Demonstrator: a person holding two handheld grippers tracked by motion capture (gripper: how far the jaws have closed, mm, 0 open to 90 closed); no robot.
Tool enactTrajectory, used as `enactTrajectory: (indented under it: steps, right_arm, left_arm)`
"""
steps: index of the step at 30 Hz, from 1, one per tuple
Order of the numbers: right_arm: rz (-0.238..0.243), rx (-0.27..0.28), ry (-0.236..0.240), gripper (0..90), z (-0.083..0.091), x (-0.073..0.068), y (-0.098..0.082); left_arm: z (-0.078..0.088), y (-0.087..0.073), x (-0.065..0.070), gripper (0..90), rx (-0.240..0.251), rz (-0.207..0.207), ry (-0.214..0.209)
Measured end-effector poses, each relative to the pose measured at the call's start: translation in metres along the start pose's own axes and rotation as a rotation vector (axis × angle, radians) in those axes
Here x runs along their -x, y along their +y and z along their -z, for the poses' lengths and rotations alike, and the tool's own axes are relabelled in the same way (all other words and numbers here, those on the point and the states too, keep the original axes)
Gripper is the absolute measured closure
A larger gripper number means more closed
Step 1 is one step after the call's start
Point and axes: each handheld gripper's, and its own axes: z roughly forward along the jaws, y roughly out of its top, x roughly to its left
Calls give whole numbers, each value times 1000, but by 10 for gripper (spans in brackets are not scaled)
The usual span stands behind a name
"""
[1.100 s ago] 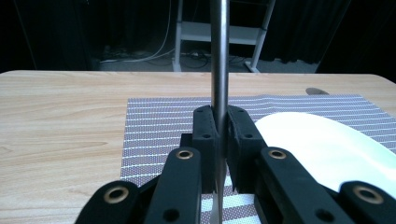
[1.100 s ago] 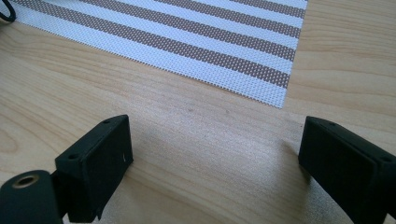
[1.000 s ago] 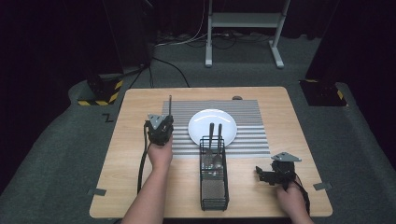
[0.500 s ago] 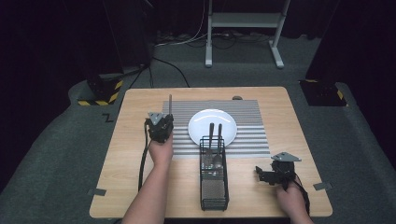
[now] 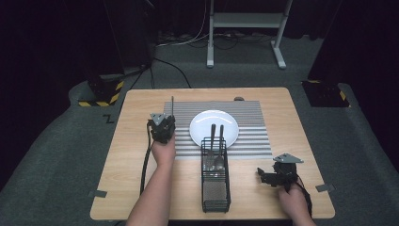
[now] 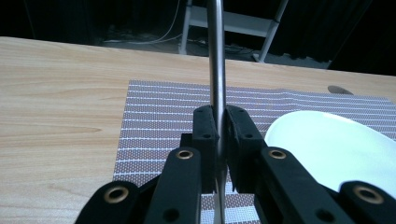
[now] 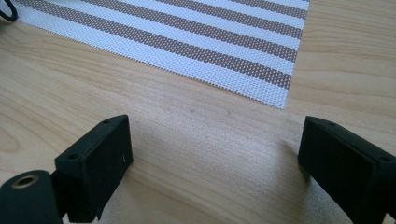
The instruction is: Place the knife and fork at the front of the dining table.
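Clearly, one piece of cutlery is in hand:
Held thing: slim metal utensil handle [image 6: 215, 70], clamped upright in the left gripper [image 6: 217, 135]; its working end is out of sight.
Place: over the striped placemat [image 5: 186, 110], near its left edge, beside the white plate [image 5: 214, 128].
Handling: stiff, light, smooth steel, likely slippery and prone to swivel between the pads.
Best hold: mid-shaft, pads flat on both sides.
Right gripper [image 7: 212, 163]: jaws wide apart, nothing between them, low over the bare wooden table [image 7: 187, 140] near its front-right corner.
Wire cutlery caddy [image 5: 215, 181]: 2 utensils left inside.
Change: none visible; both hands sit as 1 second ago.
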Motion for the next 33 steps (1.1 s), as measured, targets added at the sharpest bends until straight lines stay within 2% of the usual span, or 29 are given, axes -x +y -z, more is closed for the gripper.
enactTrajectory:
  steps: [7,13,16,19,23,27,33]
  right_arm:
    - [3,0,3,95,0,0,0]
    - [3,0,3,95,0,0,0]
    - [2,0,3,95,0,0,0]
    - [2,0,3,95,0,0,0]
    - [1,0,4,95,0,0,0]
    - [3,0,4,95,0,0,0]
    - [2,0,5,94,0,0,0]
  left_arm:
    - [3,2,1,826,-33,24,0]
    - [10,11,-3,826,-25,35,2]
    - [10,11,-3,826,-27,53,-1]
    - [6,9,-3,826,-42,47,8]
    - [1,5,-1,826,-62,71,16]
    - [-4,4,-1,826,-71,62,27]
    - [-16,1,-3,826,-98,73,38]
